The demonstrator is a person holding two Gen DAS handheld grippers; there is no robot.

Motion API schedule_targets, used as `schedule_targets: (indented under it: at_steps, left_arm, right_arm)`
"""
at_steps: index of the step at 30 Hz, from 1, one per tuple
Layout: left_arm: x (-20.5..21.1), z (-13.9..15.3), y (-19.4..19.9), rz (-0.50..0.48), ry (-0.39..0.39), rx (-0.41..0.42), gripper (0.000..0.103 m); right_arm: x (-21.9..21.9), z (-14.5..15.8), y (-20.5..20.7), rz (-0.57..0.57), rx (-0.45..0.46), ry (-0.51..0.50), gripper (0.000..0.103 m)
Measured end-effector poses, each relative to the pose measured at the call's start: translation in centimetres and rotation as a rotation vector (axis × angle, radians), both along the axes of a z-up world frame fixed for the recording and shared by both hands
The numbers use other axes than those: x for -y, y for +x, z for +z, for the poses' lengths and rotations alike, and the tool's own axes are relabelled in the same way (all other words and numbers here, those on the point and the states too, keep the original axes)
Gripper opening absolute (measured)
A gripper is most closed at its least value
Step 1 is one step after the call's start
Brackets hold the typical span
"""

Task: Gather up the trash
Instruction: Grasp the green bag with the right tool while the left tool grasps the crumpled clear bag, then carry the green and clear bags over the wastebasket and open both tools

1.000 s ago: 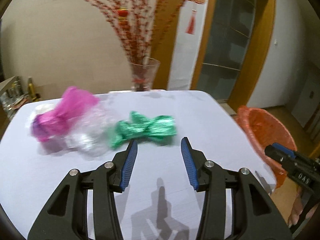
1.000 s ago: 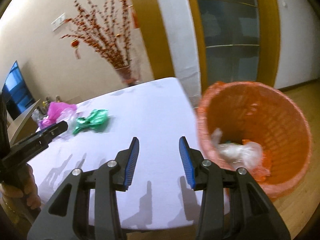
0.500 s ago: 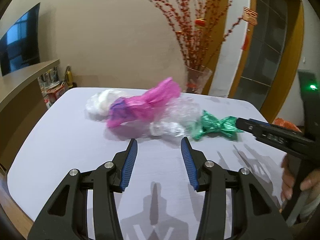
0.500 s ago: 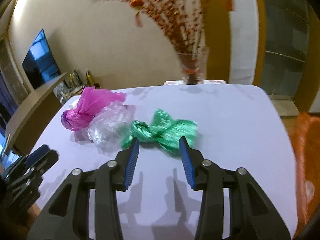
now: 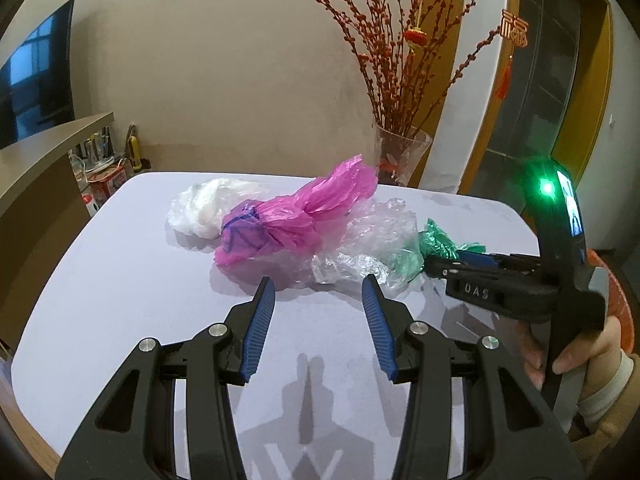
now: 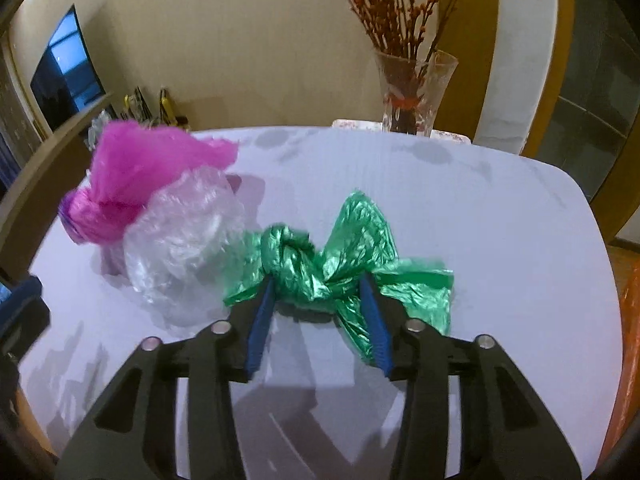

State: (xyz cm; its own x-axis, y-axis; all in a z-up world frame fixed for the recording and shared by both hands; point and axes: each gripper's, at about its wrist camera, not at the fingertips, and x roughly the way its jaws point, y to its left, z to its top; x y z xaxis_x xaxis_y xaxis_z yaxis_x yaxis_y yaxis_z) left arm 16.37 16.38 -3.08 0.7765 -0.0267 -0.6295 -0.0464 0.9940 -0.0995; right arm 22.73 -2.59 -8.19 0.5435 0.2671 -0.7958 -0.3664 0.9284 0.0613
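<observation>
Crumpled plastic bags lie in a row on the white table (image 5: 120, 300): a white one (image 5: 200, 208), a pink one (image 5: 288, 220), a clear one (image 5: 368, 248) and a green one (image 5: 436, 244). My left gripper (image 5: 318, 286) is open and empty, just short of the clear and pink bags. My right gripper (image 6: 318, 280) is open, its jaws on either side of the knotted green bag (image 6: 312, 264). The pink bag (image 6: 136, 176) and clear bag (image 6: 180, 236) lie to its left. The right gripper also shows in the left wrist view (image 5: 436, 266), side-on at the green bag.
A glass vase (image 5: 400, 156) of red branches stands behind the table's far edge. An orange bin (image 6: 628, 340) shows at the table's right side. A wooden shelf (image 5: 44, 160) with small items stands at the left.
My right gripper moved forward until its open jaws straddle the green bag. My left gripper closed in slightly on the clear and pink bags.
</observation>
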Motion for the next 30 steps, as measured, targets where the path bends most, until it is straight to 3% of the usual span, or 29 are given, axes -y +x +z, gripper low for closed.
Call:
schedule_targets:
  at_steps: [4,13,19,20,22,24,30]
  left_arm:
    - [0.8,0.2,1.0,-0.024,0.014,-0.029,0.046]
    - [5.2,0.1,5.3,-0.102,0.138,-0.108,0.046]
    - [6.2,-2.1,7.8,-0.064,0.191,-0.196,0.045]
    - [6.2,-2.5,8.3,-0.068,0.181,-0.211,0.041]
    - [6.3,-3.0,8.7,-0.087,0.179,-0.231,0.015]
    - [6.6,-3.4,8.8,-0.113,0.175,-0.237,0.006]
    - [7.6,-1.9,6.5,-0.201,0.1,-0.168,0.003]
  right_arm:
    - [0.6,-0.2,-0.4,-0.005,0.007,-0.003,0.02]
    - [5.4,-0.1,-3.0,-0.051,-0.01,0.049,0.019]
    - [8.3,0.3,-4.8,-0.079,-0.035,0.1,0.019]
    - [8.7,0.4,-5.1,-0.083,-0.038,0.112,0.019]
    - [9.4,0.6,-5.6,-0.09,-0.04,0.128,0.019]
    - [10.1,0.8,-6.3,-0.098,-0.033,0.134,0.019]
    - [12.3,2.0,-8.0,-0.138,-0.003,0.162,0.019]
